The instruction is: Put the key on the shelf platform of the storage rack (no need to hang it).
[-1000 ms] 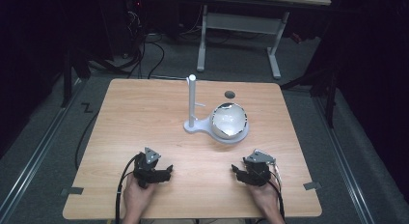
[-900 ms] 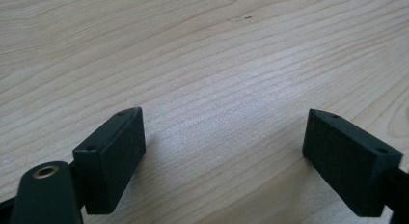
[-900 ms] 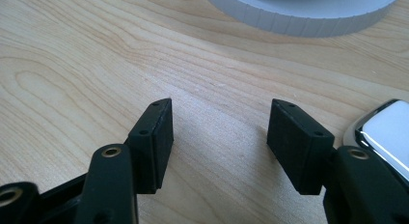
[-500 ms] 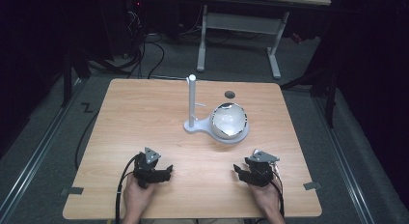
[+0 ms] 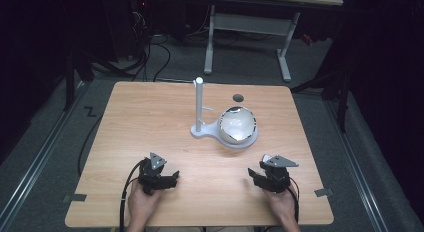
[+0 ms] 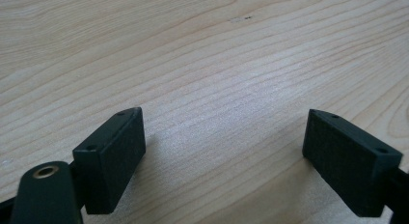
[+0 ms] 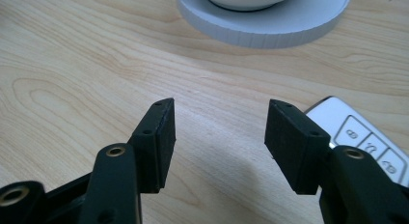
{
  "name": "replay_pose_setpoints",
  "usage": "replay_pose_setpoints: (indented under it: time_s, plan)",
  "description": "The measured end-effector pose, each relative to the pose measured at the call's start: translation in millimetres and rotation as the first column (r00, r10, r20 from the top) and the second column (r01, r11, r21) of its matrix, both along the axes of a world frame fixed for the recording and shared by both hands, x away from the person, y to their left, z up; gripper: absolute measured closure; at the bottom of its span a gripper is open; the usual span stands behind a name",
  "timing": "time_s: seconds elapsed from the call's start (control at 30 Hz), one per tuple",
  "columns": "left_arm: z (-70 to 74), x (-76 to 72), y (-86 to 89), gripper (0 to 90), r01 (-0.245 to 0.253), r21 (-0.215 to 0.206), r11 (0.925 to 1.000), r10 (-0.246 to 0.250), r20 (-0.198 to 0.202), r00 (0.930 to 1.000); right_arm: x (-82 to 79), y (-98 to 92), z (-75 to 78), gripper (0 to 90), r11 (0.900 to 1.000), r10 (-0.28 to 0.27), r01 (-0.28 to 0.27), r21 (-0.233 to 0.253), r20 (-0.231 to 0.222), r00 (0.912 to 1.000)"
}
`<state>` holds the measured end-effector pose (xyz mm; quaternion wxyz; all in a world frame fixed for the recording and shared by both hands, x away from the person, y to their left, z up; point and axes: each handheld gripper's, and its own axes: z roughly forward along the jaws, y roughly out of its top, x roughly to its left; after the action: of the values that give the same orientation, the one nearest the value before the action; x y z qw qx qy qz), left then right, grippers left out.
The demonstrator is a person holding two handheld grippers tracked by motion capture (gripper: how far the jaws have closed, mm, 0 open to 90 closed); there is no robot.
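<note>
A: Right gripper view, at the wooden table [image 5: 150, 122]: the right gripper [image 7: 219, 137] hovers low, jaws spread moderately and holding nothing, beside a white car key fob [image 7: 359, 137] that lies flat on the wood, part hidden behind the right-hand jaw.

B: And the key stand?

A: White key stand [image 5: 222, 132], mid-table in the high view, with an upright post and peg at its left end and a round base that carries a white bowl [image 5: 238, 124]. Its base edge fills the top of the right gripper view, near the fob but apart from it.

B: The left gripper?

A: Left gripper [image 6: 224, 151] rests over bare wood at the near left, jaws wide apart, empty, well apart from the stand.

B: So the step in hand is picking up the fob?

A: That is my reading. To do it well, the right gripper should shift sideways until the fob sits between the jaws rather than behind one, come down until the pads bracket its long edges, then close squarely. A flat, slick fob may skate on the wood if one pad lands first.
</note>
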<state>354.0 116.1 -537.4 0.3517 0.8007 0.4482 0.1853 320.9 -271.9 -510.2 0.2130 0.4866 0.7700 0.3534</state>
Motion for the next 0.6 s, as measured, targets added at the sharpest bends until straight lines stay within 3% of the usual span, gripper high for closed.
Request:
replay_pose_setpoints:
  time_s: [0.3, 0.6]
  plan:
    - [0.0, 0.0, 0.0, 15.5, 0.0, -0.001, 1.0, 0.0, 0.0, 1.0, -3.3, -14.6, 9.9, 48.1, 0.999, -0.038, 0.037, 0.013, 0.034, 0.9987]
    - [0.0, 0.0, 0.0, 15.5, 0.0, 0.0, 1.0, 0.0, 0.0, 1.0, -4.6, -28.5, 13.0, 50.8, 0.997, -0.075, 0.075, 0.006, 0.038, 0.9964]
